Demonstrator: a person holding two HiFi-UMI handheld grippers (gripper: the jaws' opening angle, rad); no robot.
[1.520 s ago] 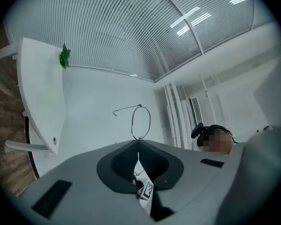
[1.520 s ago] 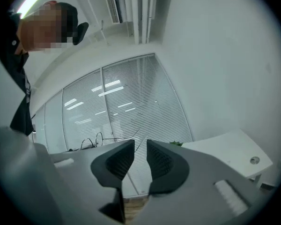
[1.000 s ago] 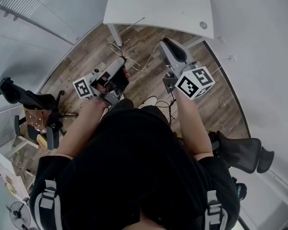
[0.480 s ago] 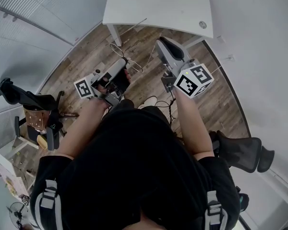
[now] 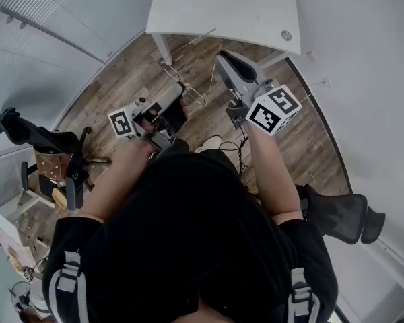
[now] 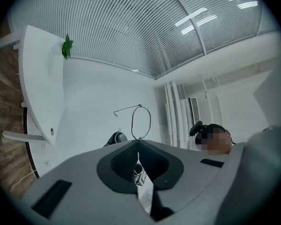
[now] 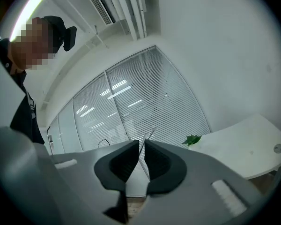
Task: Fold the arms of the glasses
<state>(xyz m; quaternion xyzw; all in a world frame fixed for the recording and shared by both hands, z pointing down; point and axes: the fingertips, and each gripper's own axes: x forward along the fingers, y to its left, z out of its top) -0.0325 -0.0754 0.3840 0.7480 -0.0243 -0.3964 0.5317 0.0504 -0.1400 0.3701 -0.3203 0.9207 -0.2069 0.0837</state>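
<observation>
Glasses (image 5: 192, 93) are held in mid-air above the wooden floor (image 5: 121, 86), near the white table (image 5: 222, 12) edge. They are clamped in the closed left gripper (image 6: 138, 142). The right gripper (image 7: 143, 144), whose jaws have just been closing, is pinched on one thin arm (image 7: 150, 132). Folding is judged just begun: this arm should be swung inward. Open room is available all round.

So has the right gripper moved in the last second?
Yes. The right gripper has swung left, toward the table leg; its jaws have just been closing on an arm of the glasses.
</observation>
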